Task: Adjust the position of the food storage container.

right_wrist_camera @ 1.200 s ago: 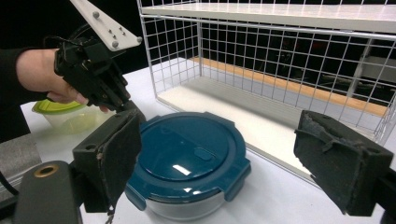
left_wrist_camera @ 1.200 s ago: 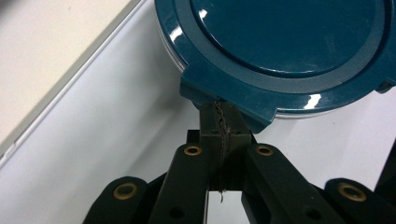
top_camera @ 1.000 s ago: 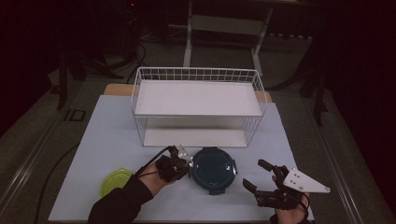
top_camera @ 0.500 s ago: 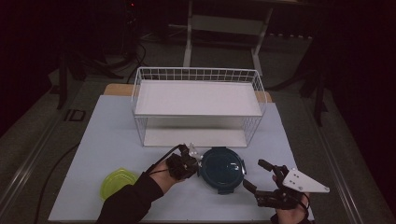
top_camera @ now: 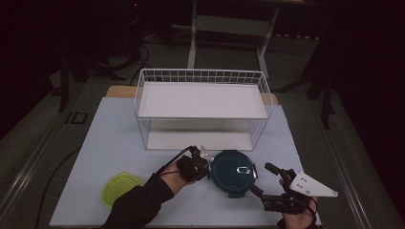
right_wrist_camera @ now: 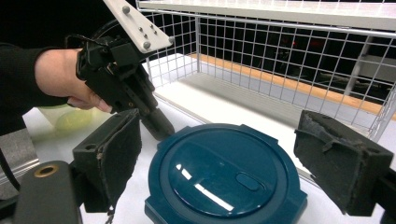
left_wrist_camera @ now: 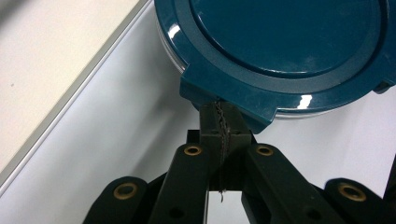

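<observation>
Beside the teal container (left_wrist_camera: 285,51), left tongs (left_wrist_camera: 219,123) closed, tips at its rim tab; right tongs (right_wrist_camera: 224,154) open w/ wire rack (right_wrist_camera: 289,60) behind

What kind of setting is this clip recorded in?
Probably a lab or studio recording station, not a home: a white table in a darkened room, stand legs and cables on the floor behind, and a white wire rack staged with a teal lidded container.

Dim lab or recording studio, white-topped table (top_camera: 119,143), white wire shelf rack (top_camera: 203,107), cables on grey floor (top_camera: 33,143), stand legs behind
</observation>
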A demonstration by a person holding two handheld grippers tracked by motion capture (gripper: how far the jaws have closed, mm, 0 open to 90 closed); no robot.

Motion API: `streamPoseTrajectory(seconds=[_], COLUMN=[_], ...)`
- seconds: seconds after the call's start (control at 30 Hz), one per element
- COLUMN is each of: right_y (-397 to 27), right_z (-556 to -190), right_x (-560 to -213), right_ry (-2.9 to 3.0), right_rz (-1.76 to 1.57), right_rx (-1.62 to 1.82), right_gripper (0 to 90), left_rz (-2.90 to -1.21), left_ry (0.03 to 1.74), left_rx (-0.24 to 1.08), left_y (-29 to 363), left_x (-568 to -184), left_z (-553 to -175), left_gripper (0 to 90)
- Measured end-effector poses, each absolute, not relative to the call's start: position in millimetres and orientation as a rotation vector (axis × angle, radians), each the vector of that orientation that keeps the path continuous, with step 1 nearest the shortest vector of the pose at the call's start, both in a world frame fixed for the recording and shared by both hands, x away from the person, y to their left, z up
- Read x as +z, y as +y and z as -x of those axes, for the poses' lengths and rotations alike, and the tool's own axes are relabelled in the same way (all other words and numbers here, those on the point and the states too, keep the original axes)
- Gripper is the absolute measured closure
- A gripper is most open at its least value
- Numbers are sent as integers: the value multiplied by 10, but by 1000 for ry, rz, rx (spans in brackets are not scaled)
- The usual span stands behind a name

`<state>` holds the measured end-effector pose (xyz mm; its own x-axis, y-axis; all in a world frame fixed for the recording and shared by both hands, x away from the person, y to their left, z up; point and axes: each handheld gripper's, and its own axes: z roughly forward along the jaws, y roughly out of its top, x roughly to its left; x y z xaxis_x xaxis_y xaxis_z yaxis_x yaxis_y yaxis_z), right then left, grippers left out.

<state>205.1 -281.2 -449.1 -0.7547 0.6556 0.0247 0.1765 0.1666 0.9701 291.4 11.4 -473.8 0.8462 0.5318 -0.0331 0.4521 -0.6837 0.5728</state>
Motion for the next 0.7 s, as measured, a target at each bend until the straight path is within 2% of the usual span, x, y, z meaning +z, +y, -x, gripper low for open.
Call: streamPoseTrajectory(seconds=[0.23, 0.43, 0.6, 0.67, 0.7], right_y=[-2819, -2819, -2815, -2809, -2805], right_z=[-2060, -2058, -2060, -2054, -2048], right_x=[-4498, -4496, -4490, -4472, -4461], right_ry=[2049, 2044, 2052, 2058, 2054], right_rz=[-798, -806, -809, -794, -787], right_rx=[1619, 1611, 1599, 1597, 1597], right_gripper=[146, 146, 162, 167, 167], left_rz=[-2433, -2395, -2337, -2300, -2280], left_ry=[701, 707, 666, 664, 658], left_rx=[179, 168, 144, 133, 118], left_y=[55, 151, 260, 281, 299], left_x=[-4745, -4687, -4530, -4486, -4452], left_z=[-2920, -2886, -2818, -2802, -2796], left_gripper=[887, 869, 719, 565, 517])
